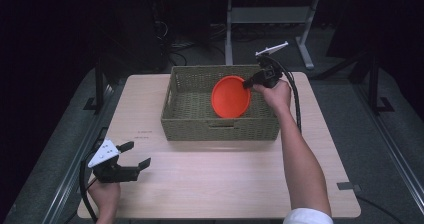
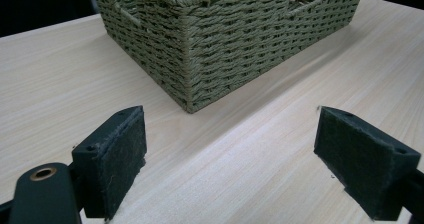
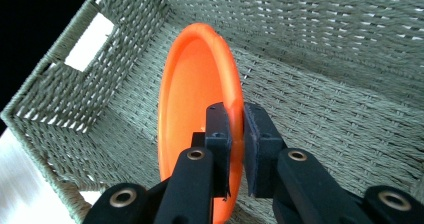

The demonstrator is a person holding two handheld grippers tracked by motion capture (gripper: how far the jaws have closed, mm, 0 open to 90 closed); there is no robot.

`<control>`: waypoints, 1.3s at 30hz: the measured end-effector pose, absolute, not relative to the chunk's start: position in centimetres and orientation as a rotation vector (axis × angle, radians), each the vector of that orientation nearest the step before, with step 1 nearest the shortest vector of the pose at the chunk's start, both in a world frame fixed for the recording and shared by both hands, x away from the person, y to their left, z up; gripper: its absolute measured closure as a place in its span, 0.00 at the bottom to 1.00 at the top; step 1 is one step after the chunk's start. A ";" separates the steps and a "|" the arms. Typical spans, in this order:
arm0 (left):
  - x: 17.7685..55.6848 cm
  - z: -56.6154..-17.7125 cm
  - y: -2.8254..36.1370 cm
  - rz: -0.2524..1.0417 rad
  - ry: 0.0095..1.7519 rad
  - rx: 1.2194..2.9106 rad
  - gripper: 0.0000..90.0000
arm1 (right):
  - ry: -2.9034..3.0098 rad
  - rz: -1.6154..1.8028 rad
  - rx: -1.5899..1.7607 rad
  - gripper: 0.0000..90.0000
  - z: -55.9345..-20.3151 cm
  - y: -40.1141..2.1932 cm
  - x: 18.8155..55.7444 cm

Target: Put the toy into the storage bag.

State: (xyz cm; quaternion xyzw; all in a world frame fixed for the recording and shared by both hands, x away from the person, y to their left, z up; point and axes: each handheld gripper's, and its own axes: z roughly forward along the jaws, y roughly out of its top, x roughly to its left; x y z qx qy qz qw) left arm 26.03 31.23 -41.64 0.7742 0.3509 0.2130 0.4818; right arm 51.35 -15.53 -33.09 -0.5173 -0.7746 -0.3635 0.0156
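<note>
The woven basket (image 1: 220,126) stands mid-table (image 1: 225,184), its walls blocking any sideways way in; entry is from above. Inside, the orange plate (image 1: 230,97), tilted on edge and pinched at its rim by the right gripper (image 1: 248,83), takes up the right half, leaving the left half open. Bare tabletop lies between the basket's near wall and the wide-open left gripper (image 1: 138,154).

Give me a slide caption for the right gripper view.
Right gripper pinches the rim of an orange plate, held on edge inside a woven basket.
</note>
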 end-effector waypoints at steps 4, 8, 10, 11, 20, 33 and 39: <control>26.0 -41.6 31.2 0.519 0.855 1.886 0.14 | -2.420 -1.109 -1.613 0.91 -33.4 -15.2 51.5; 26.0 -41.6 31.2 0.519 0.855 1.887 0.14 | -2.424 -1.094 -1.604 0.91 -33.8 -14.9 51.6; 26.0 -41.6 31.2 0.519 0.854 1.887 0.14 | -2.426 -1.087 -1.604 0.91 -33.9 -14.8 51.6; 26.0 -41.6 31.2 0.518 0.854 1.887 0.14 | -2.428 -1.079 -1.603 0.91 -34.0 -14.7 51.6; 26.0 -41.7 31.1 0.516 0.854 1.886 0.14 | -2.422 -1.040 -1.616 0.91 -35.2 -14.8 51.7; 26.0 -41.6 31.2 0.516 0.856 1.887 0.14 | -2.438 -0.970 -1.609 0.91 -36.0 -14.4 51.8; 26.0 -41.6 31.3 0.514 0.859 1.884 0.14 | -2.429 -0.916 -1.612 0.90 -36.6 -14.3 51.9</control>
